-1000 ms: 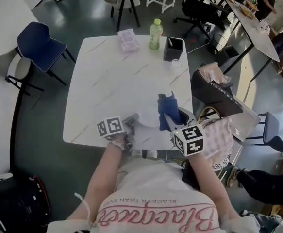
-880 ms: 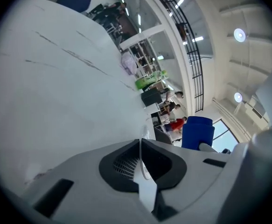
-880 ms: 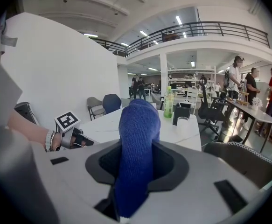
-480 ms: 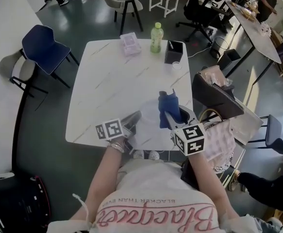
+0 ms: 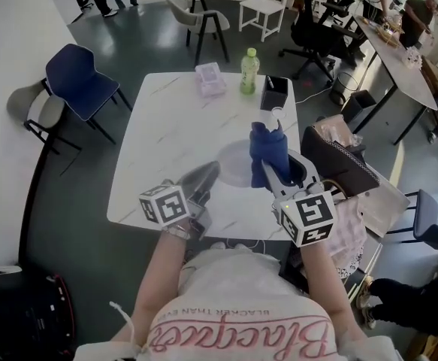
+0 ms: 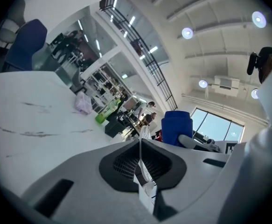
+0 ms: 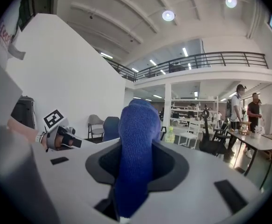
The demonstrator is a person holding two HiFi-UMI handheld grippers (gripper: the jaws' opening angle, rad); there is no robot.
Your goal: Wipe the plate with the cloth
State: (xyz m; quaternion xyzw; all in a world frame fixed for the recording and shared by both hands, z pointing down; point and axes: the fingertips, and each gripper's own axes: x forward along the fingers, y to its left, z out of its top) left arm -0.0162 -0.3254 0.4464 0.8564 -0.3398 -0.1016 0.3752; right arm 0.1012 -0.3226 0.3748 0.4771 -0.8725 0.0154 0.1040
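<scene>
**Head view:** the left tongs [image 5: 202, 177] are clamping the rim of the plate [image 5: 234, 164], which sits just ahead of them above the tabletop [image 5: 166, 134]. The right tongs [image 5: 273, 175] are gripping the blue cloth [image 5: 267, 147], which is bunched just beyond their tips.

**Left gripper view:** the jaws are pinching the plate edge-on.

**Right gripper view:** the jaws are squeezing the cloth.

**Step in hand:** this is probably the cloth meeting the plate. The next move calls for pressing the cloth onto the plate's face and rubbing it while the left tongs are steadying the plate.

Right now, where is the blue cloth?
In the head view the blue cloth is clamped in the jaws of the right gripper, just right of the plate.
</scene>
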